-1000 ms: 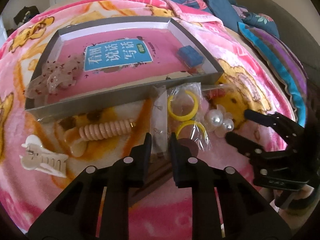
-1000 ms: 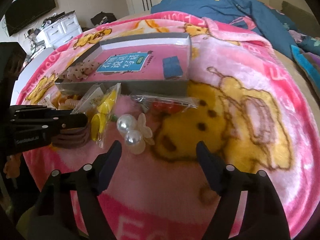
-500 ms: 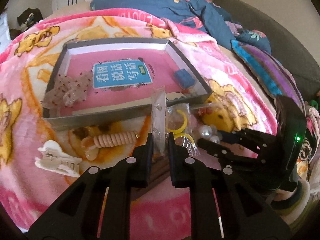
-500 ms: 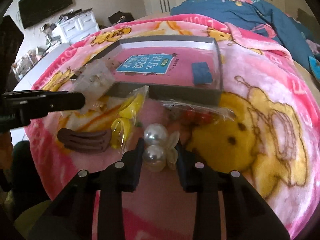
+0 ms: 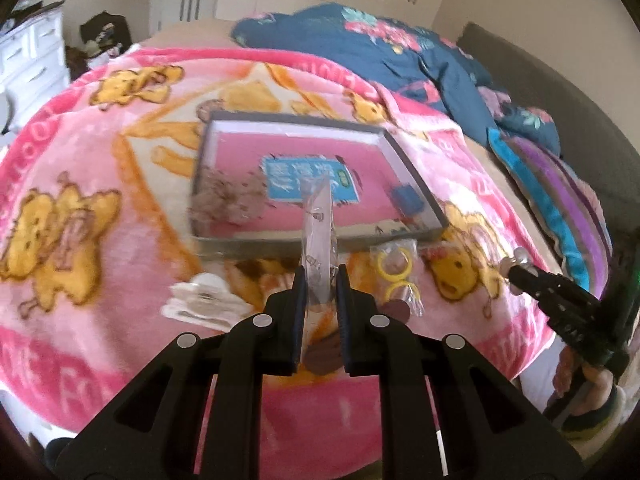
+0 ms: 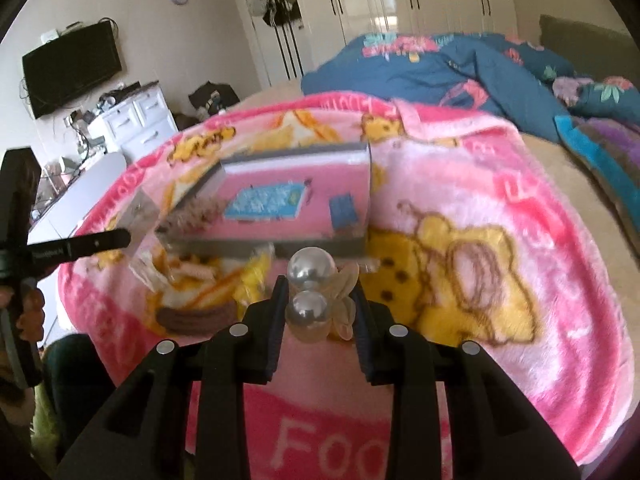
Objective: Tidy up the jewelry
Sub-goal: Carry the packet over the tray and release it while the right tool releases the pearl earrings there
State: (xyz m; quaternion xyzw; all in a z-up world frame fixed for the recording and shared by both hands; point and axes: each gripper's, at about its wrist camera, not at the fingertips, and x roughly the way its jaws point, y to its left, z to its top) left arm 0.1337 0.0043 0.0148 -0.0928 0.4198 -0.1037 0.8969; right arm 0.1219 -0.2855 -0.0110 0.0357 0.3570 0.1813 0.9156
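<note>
My left gripper (image 5: 319, 280) is shut on a clear plastic packet of small earrings (image 5: 318, 224) and holds it upright above the blanket, in front of the grey box (image 5: 248, 246). My right gripper (image 6: 320, 298) is shut on a pearl hair clip (image 6: 312, 288) with a cream flower, lifted off the blanket. The box holds a speckled claw clip (image 5: 230, 198) and a small blue box (image 5: 407, 196) on a pink book. The right gripper also shows at the right edge of the left wrist view (image 5: 516, 268).
On the pink blanket before the box lie a bag of yellow rings (image 5: 396, 272), a white claw clip (image 5: 200, 300), a brown hair clip (image 6: 196, 316) and a packet with red pieces (image 5: 436, 252). A blue quilt (image 5: 400, 52) lies behind.
Both grippers have risen and drawn back from the blanket. The left one carries the earring packet up; the right one closed on the pearl clip and lifted it.
</note>
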